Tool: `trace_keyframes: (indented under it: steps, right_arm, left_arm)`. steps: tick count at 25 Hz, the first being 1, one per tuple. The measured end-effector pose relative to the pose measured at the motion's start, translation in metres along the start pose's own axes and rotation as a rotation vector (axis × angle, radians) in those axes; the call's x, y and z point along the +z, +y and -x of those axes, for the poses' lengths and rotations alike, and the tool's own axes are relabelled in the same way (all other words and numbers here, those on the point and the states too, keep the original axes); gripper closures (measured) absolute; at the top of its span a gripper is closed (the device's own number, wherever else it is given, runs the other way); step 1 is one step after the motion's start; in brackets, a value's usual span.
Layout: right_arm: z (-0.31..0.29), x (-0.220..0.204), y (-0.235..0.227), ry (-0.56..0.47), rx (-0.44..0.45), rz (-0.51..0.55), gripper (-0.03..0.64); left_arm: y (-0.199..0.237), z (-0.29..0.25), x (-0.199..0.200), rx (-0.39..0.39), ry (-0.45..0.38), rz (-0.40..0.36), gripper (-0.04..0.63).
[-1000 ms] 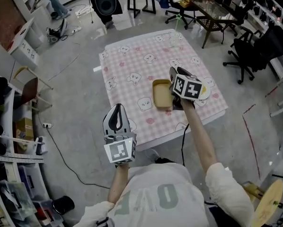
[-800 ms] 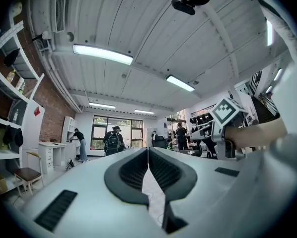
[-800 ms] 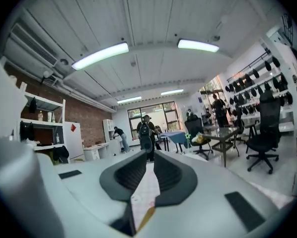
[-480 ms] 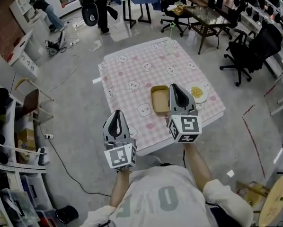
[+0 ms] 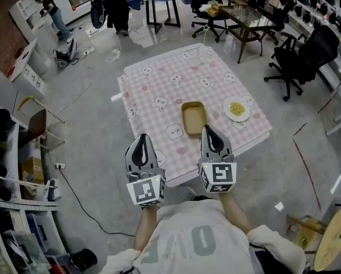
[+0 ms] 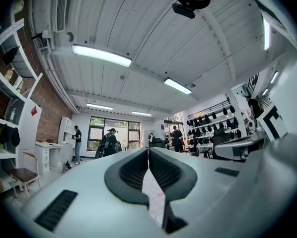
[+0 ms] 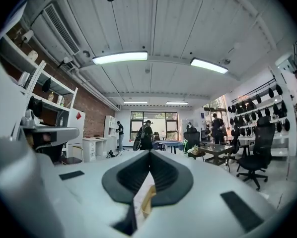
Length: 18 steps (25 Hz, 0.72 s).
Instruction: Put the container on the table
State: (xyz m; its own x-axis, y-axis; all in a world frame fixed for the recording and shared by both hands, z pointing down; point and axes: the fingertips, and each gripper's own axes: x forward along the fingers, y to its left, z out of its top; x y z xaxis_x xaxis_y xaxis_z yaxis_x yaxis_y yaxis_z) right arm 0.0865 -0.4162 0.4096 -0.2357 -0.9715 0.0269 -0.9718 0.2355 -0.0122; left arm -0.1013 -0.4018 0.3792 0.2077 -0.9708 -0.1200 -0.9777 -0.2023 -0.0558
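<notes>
The container, a tan rectangular tray, lies flat and empty on the table, which has a pink checked cloth. My right gripper is held level over the table's near edge, just short of the container. It is shut with nothing in it. In the right gripper view its jaws meet at the tips, and a strip of the container shows below them. My left gripper hangs off the table's near left corner, also shut and empty. Its closed tips point across the room.
A white plate of yellow food sits right of the container. Black office chairs stand to the right, dark tables behind. Shelving runs along the left. A cable trails over the floor. People stand far back.
My right gripper has let go of the container, drawn back from it toward the person and shut. The container stays on the table. My left gripper has hardly moved.
</notes>
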Motion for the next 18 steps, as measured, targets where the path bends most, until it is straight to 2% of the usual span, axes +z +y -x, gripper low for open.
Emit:
trace_keyframes:
  steps: [18]
  right_arm:
    - [0.006,-0.004,-0.008,0.008,-0.011,-0.016,0.588]
  left_arm:
    - [-0.013,-0.006,0.0,-0.031,0.001,0.006,0.566]
